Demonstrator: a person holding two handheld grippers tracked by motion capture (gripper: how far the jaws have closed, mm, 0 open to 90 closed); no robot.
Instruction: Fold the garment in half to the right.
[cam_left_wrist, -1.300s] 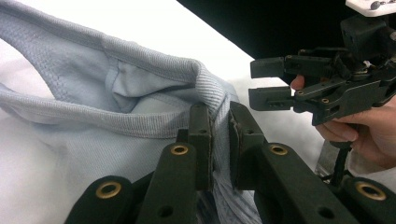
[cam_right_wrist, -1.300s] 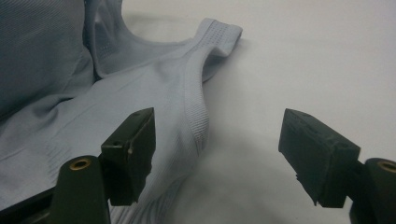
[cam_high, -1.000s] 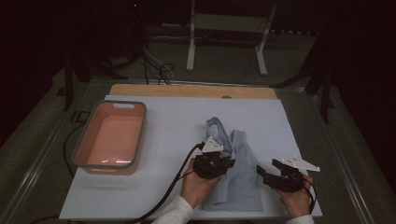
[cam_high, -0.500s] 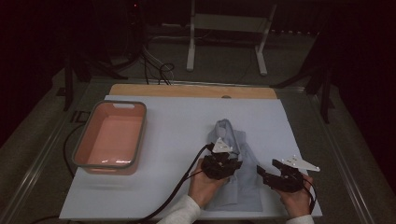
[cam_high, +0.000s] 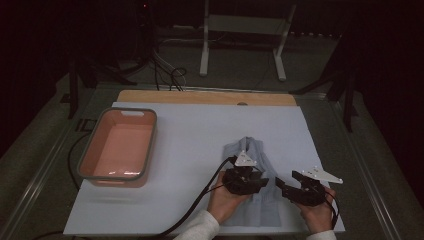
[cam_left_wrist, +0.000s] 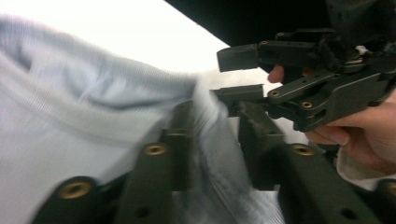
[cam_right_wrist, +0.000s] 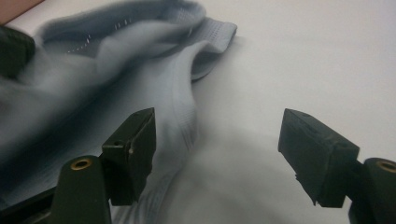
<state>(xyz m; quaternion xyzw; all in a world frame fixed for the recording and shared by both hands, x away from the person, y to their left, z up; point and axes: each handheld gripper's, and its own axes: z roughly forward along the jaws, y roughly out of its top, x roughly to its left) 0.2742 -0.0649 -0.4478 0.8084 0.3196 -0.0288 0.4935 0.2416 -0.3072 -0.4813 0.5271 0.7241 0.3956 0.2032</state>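
White desk, pale blue shirt near its front edge. My left tongs have just been opening with cloth between them; right tongs are spread. That fold could flop open.

Tub left of shirt
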